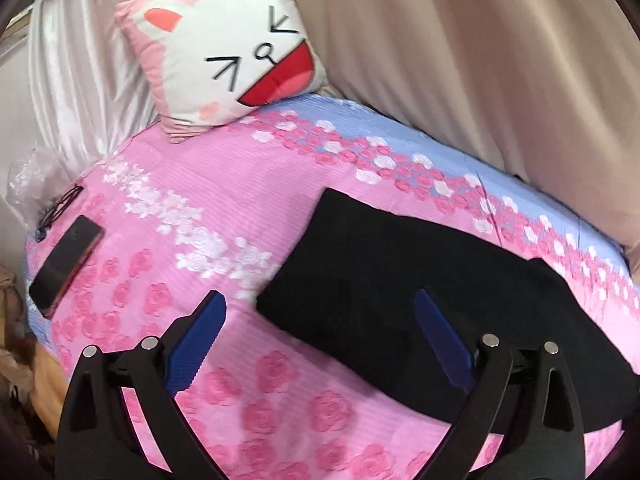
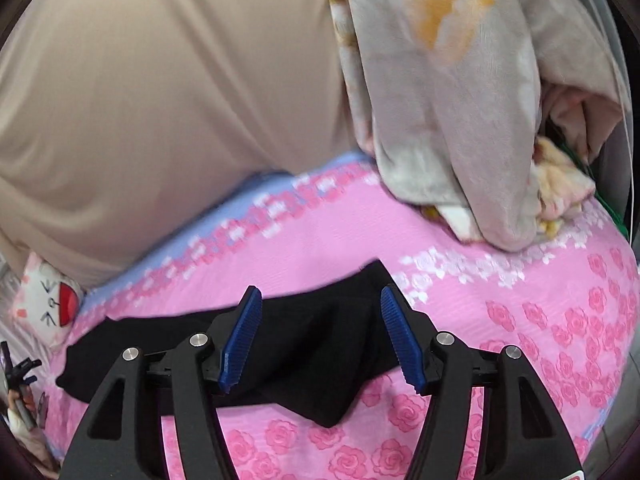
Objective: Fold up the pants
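Pants point(image 1: 420, 280) lie as a flat black slab across the lower right of the left view, on the pink rose bedsheet point(image 1: 224, 200). Left gripper point(image 1: 320, 336) gapes wide, holding nothing; right gripper point(image 2: 320, 336) is likewise spread and empty above the cloth. Risk: pinching only 1 layer would drag the stack apart; sheet could bunch too.
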Tool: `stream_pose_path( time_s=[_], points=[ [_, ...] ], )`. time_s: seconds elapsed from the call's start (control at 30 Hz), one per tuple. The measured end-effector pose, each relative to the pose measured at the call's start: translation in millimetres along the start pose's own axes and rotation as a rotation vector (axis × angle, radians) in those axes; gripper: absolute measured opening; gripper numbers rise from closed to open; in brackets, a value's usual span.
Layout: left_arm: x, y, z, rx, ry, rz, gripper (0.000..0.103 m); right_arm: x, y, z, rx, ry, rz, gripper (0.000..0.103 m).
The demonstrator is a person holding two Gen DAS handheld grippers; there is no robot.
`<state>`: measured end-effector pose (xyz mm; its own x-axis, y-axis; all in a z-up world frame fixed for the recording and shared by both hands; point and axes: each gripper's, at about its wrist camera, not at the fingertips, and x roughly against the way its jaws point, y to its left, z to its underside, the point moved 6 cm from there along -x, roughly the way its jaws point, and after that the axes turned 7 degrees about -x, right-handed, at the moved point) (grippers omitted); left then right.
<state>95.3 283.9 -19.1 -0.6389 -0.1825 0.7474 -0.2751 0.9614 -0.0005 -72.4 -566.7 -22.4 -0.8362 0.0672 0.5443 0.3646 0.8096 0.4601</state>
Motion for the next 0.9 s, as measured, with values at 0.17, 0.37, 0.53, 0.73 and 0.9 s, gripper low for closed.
stream_pose_path(
  time_s=[0.17, 0.37, 0.53, 0.73, 0.9],
  points=[
    [-21.2, -34.5, 20.7, -0.032, 0.088, 0.063, 0.093, -19.3, -18.1, 12.4, -0.138, 0.103, 0.003, 0.061],
    [-23.4, -88.7, 20.6, -0.153, 0.072, 0.085, 0.093, -62.8, -9.8, 21.1, -0.074, 0.194, 0.046, 0.007],
    [-24.3, -117.3, 21.8, -0.190, 0.077, 0.104, 0.094, 16.0, 61.7, -33.9, 0.178, -0.153, -0.080, 0.009],
    [-33.2, -116.7, 46.0, -0.222, 0.112, 0.076, 0.094, 20.3, -43.5, 26.2, 0.187, -0.006, 0.342, 0.059],
    [-33.6, -140.7, 34.4, -0.258, 0.106, 0.097, 0.094, 52.0, -77.7, 37.8, -0.127, -0.020, 0.197, 0.059]
  ],
)
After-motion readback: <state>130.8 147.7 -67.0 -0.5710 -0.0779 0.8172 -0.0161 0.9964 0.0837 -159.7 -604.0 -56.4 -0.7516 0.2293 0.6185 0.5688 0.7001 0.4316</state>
